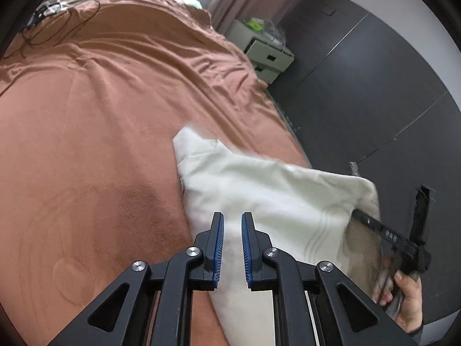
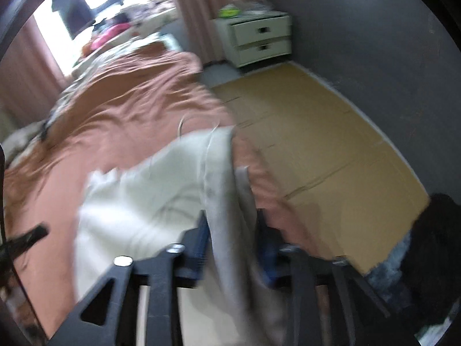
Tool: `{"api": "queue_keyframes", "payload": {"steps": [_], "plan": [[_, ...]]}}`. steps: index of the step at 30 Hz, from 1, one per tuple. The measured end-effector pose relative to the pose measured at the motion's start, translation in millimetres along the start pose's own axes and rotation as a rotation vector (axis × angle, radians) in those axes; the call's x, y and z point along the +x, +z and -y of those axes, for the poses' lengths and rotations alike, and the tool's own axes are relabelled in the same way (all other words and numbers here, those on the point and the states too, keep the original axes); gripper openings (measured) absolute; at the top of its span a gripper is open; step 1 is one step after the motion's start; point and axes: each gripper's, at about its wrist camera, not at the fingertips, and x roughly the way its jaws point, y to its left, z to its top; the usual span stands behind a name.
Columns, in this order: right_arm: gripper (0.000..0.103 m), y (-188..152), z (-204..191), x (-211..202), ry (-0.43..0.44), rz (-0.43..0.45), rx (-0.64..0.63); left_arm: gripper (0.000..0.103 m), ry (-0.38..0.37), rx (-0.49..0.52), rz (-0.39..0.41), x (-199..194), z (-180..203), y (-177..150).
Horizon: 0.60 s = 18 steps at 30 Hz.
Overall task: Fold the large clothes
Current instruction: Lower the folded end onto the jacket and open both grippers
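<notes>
On the brown bedspread (image 1: 100, 144), white garment (image 1: 259, 190) lying crosswise, left tongs (image 1: 230, 248) pinching it, right tongs (image 2: 233, 245) parted around its edge.

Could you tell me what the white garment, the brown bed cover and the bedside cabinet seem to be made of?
White garment: soft, matte woven or knit cloth, probably cotton; it creases and drapes limply.
Brown bed cover: plush, velvety fabric, perhaps fleece; it shows brushed shading and fine ripples.
Bedside cabinet: seemingly painted wood or laminate; flat pale drawer fronts with dark recessed handles.

No legible text, label or number anywhere in view
</notes>
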Motion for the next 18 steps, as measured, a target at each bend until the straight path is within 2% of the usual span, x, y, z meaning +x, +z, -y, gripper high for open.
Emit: {"api": "queue_keyframes", "payload": {"steps": [3, 10, 13, 15, 17, 18], "plan": [[0.047, -3, 10, 0, -0.052, 0.02, 0.034, 0.015, -0.034, -0.026, -0.053, 10, -12, -5], [0.048, -40, 52, -57, -0.025, 0.039, 0.17, 0.016, -0.017, -0.026, -0.112, 17, -29, -29], [0.053, -65, 74, -77, -0.025, 0.02, 0.221, 0.016, -0.035, -0.014, -0.131, 16, -24, -43], [0.056, -87, 89, -93, -0.02, 0.024, 0.263, 0.024, -0.038, -0.011, -0.144, 16, -21, -53], [0.058, -109, 103, -106, -0.02, 0.028, 0.302, 0.045, -0.045, -0.015, -0.161, 16, -17, -62], [0.058, -123, 112, -114, -0.012, 0.034, 0.329, 0.047, -0.053, -0.016, -0.164, 16, -15, -68]]}}
